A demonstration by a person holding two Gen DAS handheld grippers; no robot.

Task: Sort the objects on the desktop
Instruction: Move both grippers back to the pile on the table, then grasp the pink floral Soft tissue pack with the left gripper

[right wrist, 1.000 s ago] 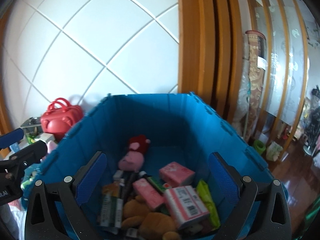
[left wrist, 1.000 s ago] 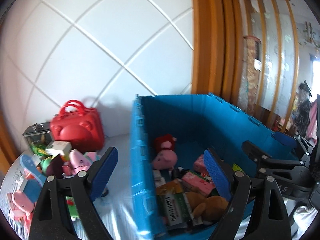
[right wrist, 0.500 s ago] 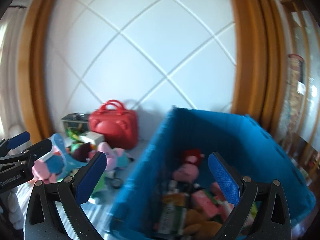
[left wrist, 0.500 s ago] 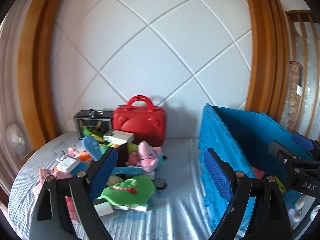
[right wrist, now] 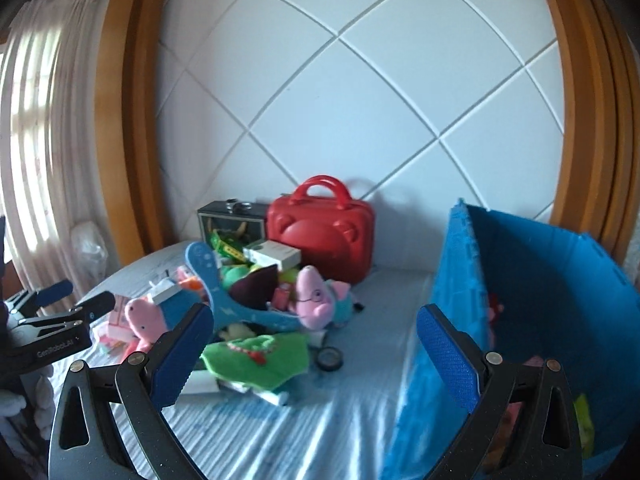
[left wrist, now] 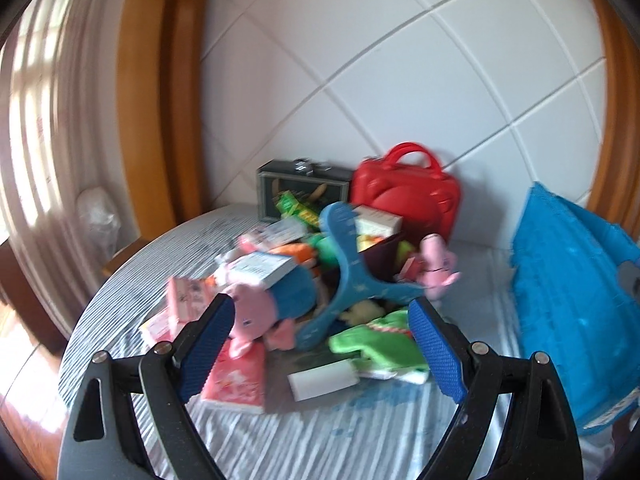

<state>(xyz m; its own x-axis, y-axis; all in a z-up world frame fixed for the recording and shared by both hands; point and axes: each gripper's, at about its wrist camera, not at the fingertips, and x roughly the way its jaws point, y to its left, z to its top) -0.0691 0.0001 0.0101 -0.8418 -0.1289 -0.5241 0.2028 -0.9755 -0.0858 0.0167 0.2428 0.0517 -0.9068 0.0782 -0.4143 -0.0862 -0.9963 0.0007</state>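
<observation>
- The left tongs (left wrist: 318,338) stand wide apart with nothing between their blue pads, hovering in front of a heap of toys and boxes on a round table (left wrist: 360,436) with a pale striped cloth.
- The right tongs (right wrist: 314,350) are also spread wide and empty, pointing at the stretch of cloth between the heap and a blue crate (right wrist: 560,304).
- The blue crate stands at the right side of the table; its near wall is tall, and a little red and some yellow-green show inside it.
- In the heap, a blue three-armed boomerang toy (left wrist: 352,272) leans up across the middle, over the other things.
- A pink pig plush in a blue top (left wrist: 272,304) lies at the heap's front left, just beyond the left pad of the left tongs, with a white and blue box resting on it.
- A second pink pig plush (right wrist: 320,298) sits at the heap's right side, facing the open cloth.
- A green cloth toy with red trim (right wrist: 256,358) lies flat at the front of the heap, over some flat boxes.
- A small round dark disc (right wrist: 330,358) lies on the cloth just right of the green toy.
- A pink packet (left wrist: 238,378) lies at the front left edge of the heap.
- Behind the heap, against a white quilted wall, stand a red toy suitcase with a handle (right wrist: 322,230) and, to its left, a dark box with a clear window (right wrist: 230,220).
- In the right wrist view the left tongs appear at the far left edge, over the table rim.
</observation>
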